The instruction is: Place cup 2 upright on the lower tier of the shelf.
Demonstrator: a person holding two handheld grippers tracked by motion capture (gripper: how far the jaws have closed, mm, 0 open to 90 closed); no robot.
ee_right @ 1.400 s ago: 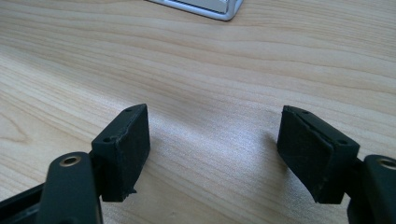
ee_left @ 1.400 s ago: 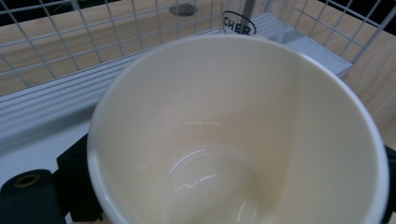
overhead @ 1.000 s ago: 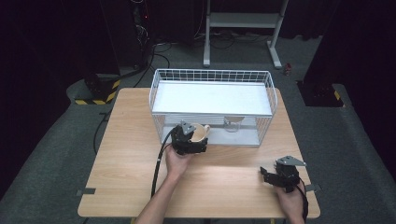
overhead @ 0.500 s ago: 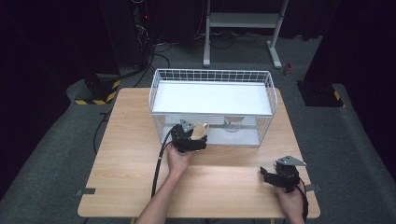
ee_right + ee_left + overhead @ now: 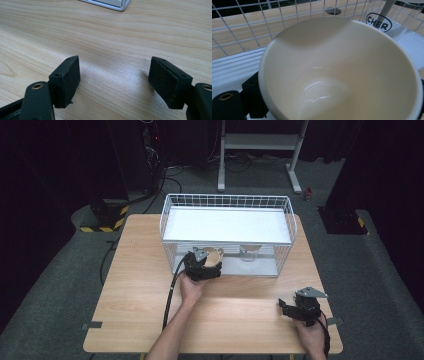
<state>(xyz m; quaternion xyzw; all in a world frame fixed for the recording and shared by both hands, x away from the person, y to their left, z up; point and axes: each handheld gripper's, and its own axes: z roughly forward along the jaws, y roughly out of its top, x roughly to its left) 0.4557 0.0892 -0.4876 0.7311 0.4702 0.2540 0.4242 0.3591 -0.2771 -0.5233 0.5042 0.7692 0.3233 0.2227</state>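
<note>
We see a wooden table [image 5: 150, 295] w/ a white wire basket [image 5: 227, 202] at its far side. At the basket's near wall the left gripper [image 5: 209, 268] holds a cream cup [image 5: 342, 72] by its rim, cup tilted w/ the mouth toward the gripper cam, a clear glass [image 5: 248, 253] just beside it inside the basket. Right gripper [image 5: 113, 82] rests low over bare wood near the table's right front corner, its 2 jaws spread wide w/ nothing between.

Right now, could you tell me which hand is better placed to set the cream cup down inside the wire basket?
Left: its tongs hold the cream cup at the wire basket. The right tongs rest open on the table.
</note>
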